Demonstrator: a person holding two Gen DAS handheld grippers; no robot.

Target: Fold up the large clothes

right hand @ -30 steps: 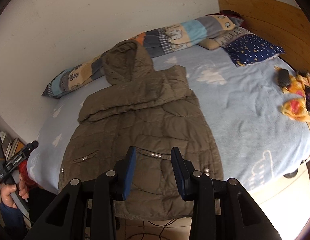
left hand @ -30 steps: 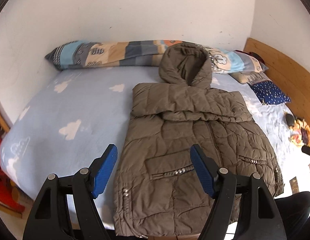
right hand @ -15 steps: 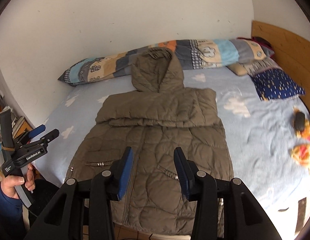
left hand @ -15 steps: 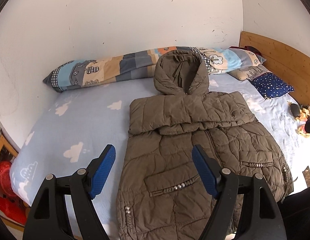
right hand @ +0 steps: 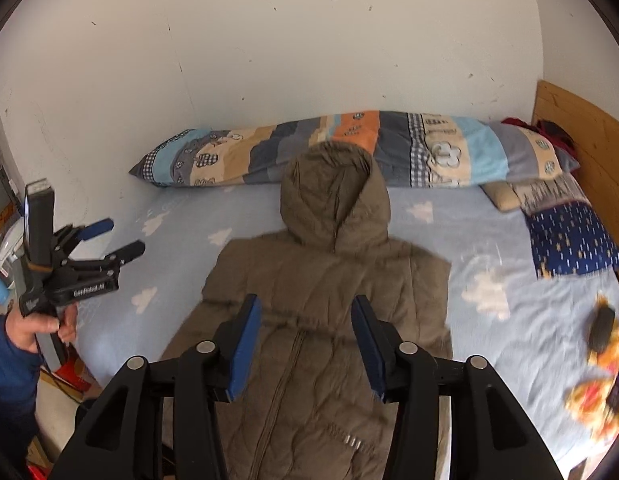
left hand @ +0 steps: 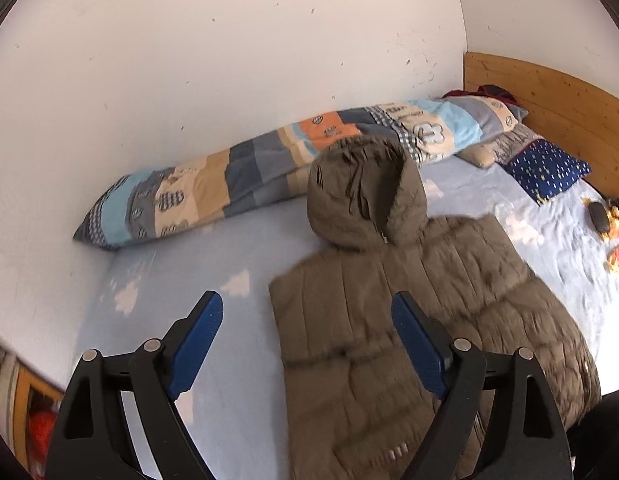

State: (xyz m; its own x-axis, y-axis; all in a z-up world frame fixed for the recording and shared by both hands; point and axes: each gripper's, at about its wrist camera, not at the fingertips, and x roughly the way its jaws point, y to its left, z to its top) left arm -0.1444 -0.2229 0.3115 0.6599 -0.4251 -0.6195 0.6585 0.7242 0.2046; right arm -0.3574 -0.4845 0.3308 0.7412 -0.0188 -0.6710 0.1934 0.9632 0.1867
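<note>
A brown quilted hooded jacket [left hand: 409,304] [right hand: 329,280] lies front up on the light blue bed, its hood [right hand: 333,196] toward the wall and both sleeves folded across the chest. My left gripper [left hand: 307,320] hangs in the air over the jacket's left shoulder edge, jaws opening, nothing between them. In the right wrist view the same left gripper [right hand: 117,236] shows at the far left in a hand. My right gripper [right hand: 305,316] hovers above the jacket's chest, jaws opening and empty.
A long patchwork pillow [left hand: 269,168] [right hand: 349,148] lies along the white wall. A navy dotted cushion [right hand: 573,236] and small dark and orange items [right hand: 597,344] sit on the bed's right side by the wooden headboard [left hand: 549,96]. Cloud-print sheet [left hand: 181,280] shows left of the jacket.
Both grippers have risen away from the jacket's hem and now look toward the hood and wall. Both pairs of jaws have widened. The jacket has not moved.
</note>
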